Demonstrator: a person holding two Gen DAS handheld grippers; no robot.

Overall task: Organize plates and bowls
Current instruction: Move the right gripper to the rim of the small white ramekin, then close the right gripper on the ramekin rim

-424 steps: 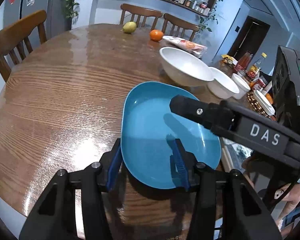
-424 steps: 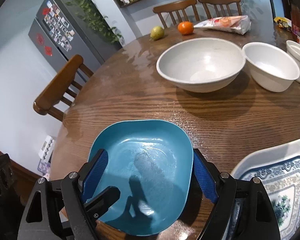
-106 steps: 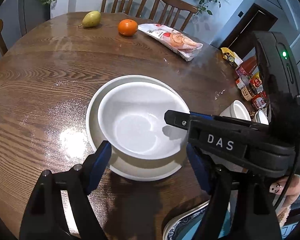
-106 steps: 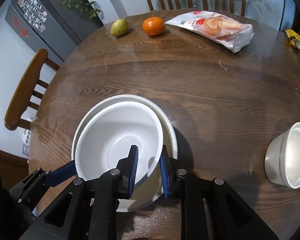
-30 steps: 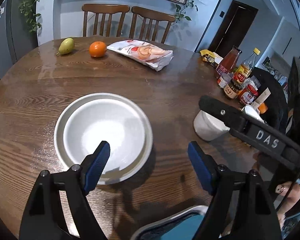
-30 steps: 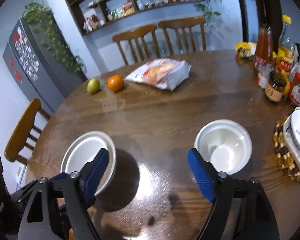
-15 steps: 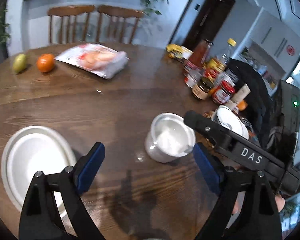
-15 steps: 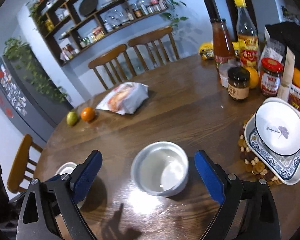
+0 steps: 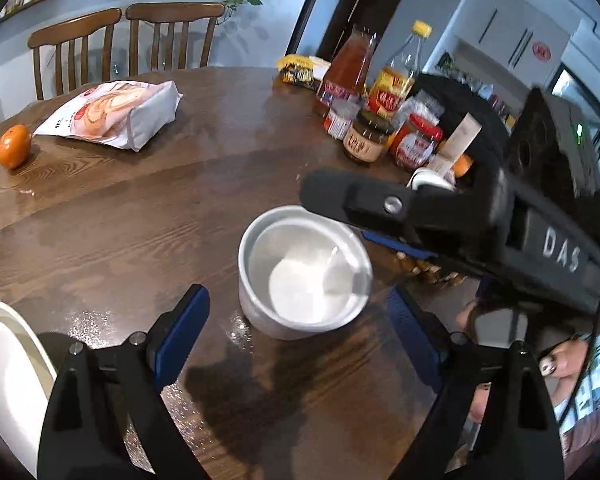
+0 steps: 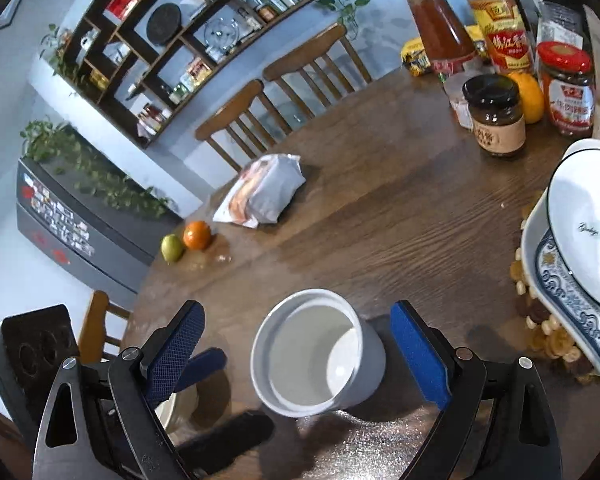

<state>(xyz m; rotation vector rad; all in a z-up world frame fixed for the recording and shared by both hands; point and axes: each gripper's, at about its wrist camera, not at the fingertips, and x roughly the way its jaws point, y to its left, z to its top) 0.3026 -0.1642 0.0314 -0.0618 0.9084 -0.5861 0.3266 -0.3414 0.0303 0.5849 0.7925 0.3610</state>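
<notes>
Swung across from the nested white bowls to straddle the small white bowl on the bench, right tool and left tool both spread wide, pads clear, ready for gripping.

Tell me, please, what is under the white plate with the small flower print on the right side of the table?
The white plate sits on a blue-patterned plate, which rests on a beaded mat. The middle of both is covered, so anything else there cannot be seen.

orange | snack bag | jars | sauce btls
</notes>
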